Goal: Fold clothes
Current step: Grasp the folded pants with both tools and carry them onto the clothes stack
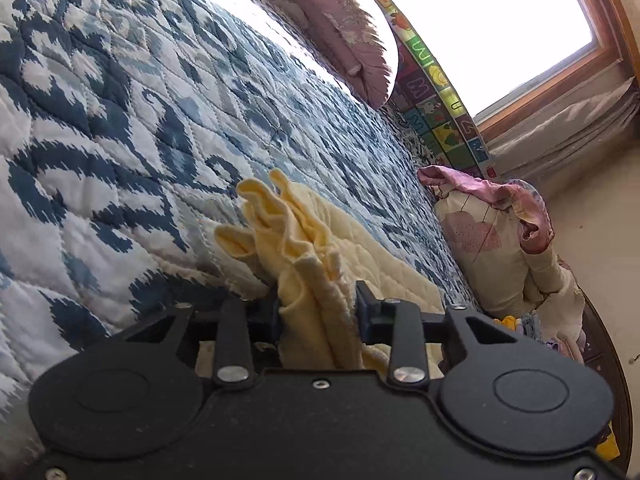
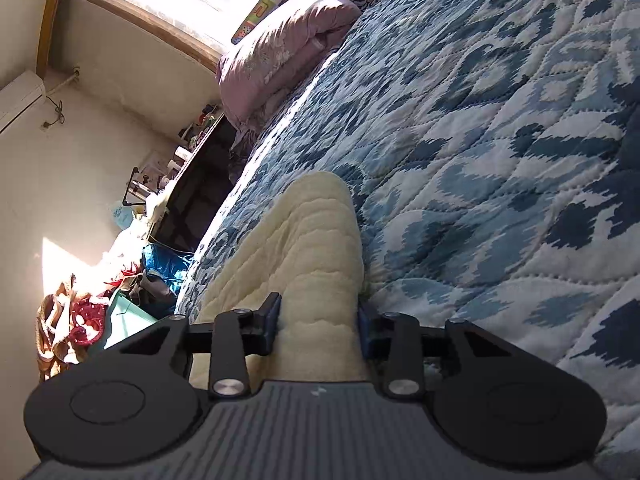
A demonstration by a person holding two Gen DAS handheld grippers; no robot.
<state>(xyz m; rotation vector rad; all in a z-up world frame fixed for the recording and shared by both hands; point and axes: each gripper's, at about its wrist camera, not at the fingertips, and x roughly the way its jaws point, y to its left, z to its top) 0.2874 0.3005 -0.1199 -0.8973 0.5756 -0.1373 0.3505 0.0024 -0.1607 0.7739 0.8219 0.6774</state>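
A pale yellow quilted garment (image 1: 384, 256) lies on the blue and white patterned bed quilt (image 1: 120, 120). My left gripper (image 1: 318, 312) is shut on a bunched, ruffled edge of the garment, which sticks up between its fingers. In the right wrist view the same yellow garment (image 2: 304, 240) runs forward as a thick folded band over the quilt (image 2: 480, 160). My right gripper (image 2: 320, 320) is shut on this band, with the pads pressing both sides. Both views are rolled sideways.
A pink pillow (image 1: 344, 20) and a colourful alphabet mat (image 1: 436, 92) stand by the window (image 1: 500, 20). A cream and pink bundle (image 1: 492, 240) sits at the bed's edge. Beside the bed are a dark cabinet (image 2: 200, 192), bags and clutter (image 2: 80, 320).
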